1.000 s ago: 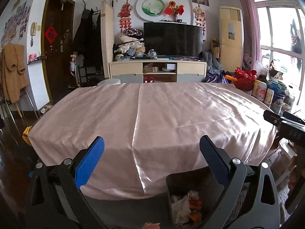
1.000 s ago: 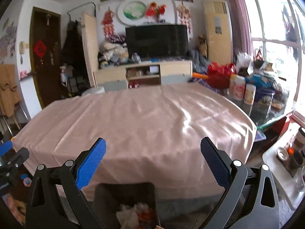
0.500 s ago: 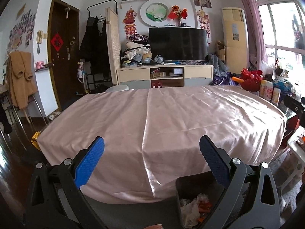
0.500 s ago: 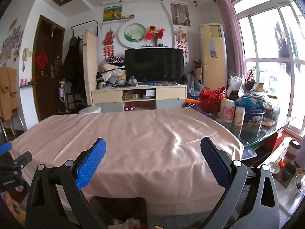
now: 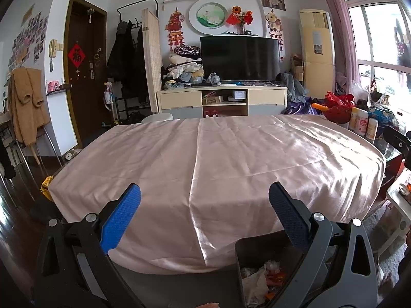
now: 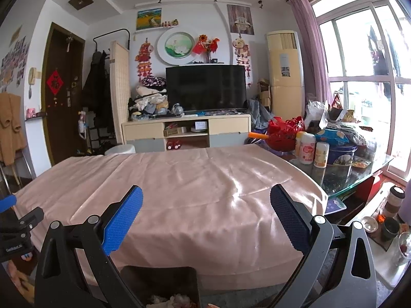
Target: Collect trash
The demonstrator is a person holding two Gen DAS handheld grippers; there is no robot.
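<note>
Grippers both spread wide, nothing between the pads. Left gripper (image 5: 204,213) fills the bottom of its own view; the right gripper (image 6: 206,215) does the same in the right wrist view. In each, the lower bodies are cut off by the frame edge.

Trash bin (image 5: 259,254), dark, sits low right of centre in the left view, tucked against the table's near edge. The gripper's right finger (image 5: 287,220) covers part of its right side. Crumpled trash (image 5: 257,282) inside: pale paper, some orange bits, otherwise hard to identify. In the right view only the bin's rim shows, bottom centre, contents barely peeking over the frame edge.

Pink tablecloth (image 5: 218,159) spans mid frame, bare on top. Table itself is fully hidden under it.

Right of frame in the right view: glass side table (image 6: 359,179) crowded with bottles (image 6: 307,151), a blue tin and bags, heavily overlapped. Labels unreadable.

The left gripper's tip pokes in at that view's left edge, mostly cropped.

TV (image 6: 205,88) upper centre, off.
</note>
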